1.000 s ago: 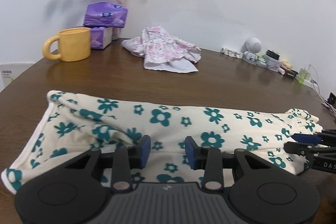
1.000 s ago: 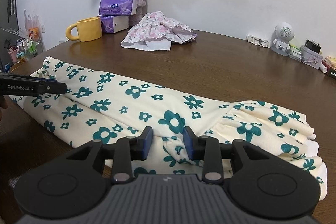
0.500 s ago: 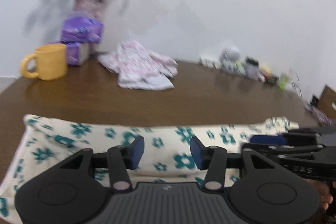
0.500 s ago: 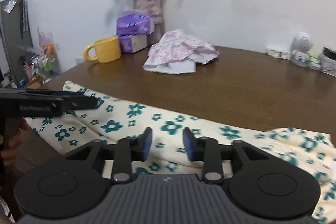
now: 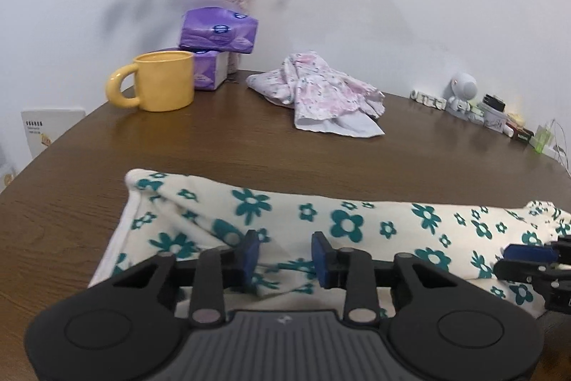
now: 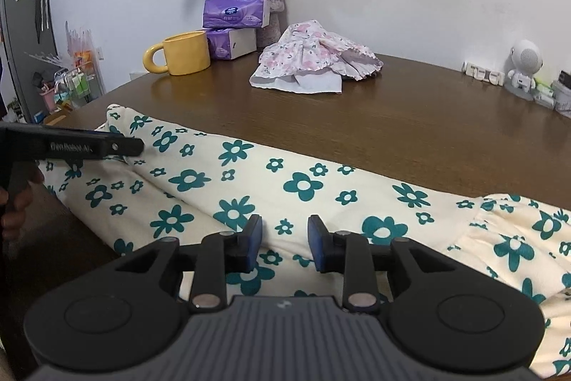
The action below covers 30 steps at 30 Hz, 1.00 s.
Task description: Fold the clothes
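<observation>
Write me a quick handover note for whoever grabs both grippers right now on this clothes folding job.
Left gripper: jaws apart, just closing in, low over the green-flowered garment, fabric between the pads, no grip evident.
Right gripper: jaws apart over the same garment, nothing clamped.
Garment lies as a long folded strip along the near edge of the table.
Pink floral garment sits crumpled at the back, untouched.
Left: fold the strip shorter, then do the pink one.

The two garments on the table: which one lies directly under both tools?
The cream garment with teal flowers, stretched long across the near table. The pink floral garment lies crumpled far back, near the yellow mug.
</observation>
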Motion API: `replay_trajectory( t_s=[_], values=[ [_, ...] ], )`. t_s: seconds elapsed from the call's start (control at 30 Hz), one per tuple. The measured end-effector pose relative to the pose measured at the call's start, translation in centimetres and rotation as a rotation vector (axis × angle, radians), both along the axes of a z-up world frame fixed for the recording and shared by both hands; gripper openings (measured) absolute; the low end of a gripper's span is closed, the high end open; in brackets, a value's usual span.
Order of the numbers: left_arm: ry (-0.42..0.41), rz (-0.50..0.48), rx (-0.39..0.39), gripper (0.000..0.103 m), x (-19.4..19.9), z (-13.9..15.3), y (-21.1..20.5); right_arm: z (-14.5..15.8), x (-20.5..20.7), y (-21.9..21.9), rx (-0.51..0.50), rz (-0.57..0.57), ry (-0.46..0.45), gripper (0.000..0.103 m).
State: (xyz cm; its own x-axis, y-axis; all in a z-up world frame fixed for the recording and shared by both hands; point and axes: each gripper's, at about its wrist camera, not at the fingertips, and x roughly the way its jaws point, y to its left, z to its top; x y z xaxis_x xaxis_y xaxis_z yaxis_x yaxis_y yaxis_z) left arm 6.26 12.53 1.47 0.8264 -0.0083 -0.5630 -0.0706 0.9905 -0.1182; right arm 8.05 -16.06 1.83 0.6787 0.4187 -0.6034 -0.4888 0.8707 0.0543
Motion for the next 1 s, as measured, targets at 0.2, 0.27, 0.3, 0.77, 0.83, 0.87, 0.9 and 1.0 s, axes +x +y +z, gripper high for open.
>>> replay_trajectory(
  t_s=[0.2, 0.27, 0.3, 0.77, 0.83, 0.87, 0.9, 1.0],
  values=[
    [0.004, 0.023, -0.001, 0.026, 0.6, -0.2, 2.0, -0.1, -0.2, 0.1, -0.006, -0.002, -0.012, 0.028],
    [0.006, 0.022, -0.004, 0.026, 0.7, -0.1, 2.3, -0.1, -0.3, 0.1, -0.007, -0.001, -0.015, 0.028],
    [0.007, 0.022, -0.007, 0.025, 0.7, -0.1, 2.4, -0.1, -0.3, 0.0, -0.007, -0.001, -0.015, 0.028],
    [-0.102, -0.024, -0.026, 0.084, -1.4, 2.7, -0.3, 1.4, -0.7, -2.6, 0.142, -0.068, 0.006, 0.049],
    [-0.094, -0.049, -0.032, 0.089, -1.3, 2.8, -1.2, 2.1, -1.1, -3.7, 0.153, -0.110, -0.023, 0.056],
    [-0.083, -0.062, -0.047, 0.089, -1.2, 2.7, -1.6, 2.5, -1.3, -4.3, 0.158, -0.131, -0.038, 0.061],
    [-0.073, -0.077, -0.064, 0.089, -1.1, 2.5, -2.0, 2.6, -1.4, -5.0, 0.156, -0.155, -0.046, 0.066],
    [-0.045, -0.120, -0.104, 0.089, -0.7, 2.2, -3.4, 2.8, -1.6, -7.0, 0.142, -0.230, -0.055, 0.075]
  ],
)
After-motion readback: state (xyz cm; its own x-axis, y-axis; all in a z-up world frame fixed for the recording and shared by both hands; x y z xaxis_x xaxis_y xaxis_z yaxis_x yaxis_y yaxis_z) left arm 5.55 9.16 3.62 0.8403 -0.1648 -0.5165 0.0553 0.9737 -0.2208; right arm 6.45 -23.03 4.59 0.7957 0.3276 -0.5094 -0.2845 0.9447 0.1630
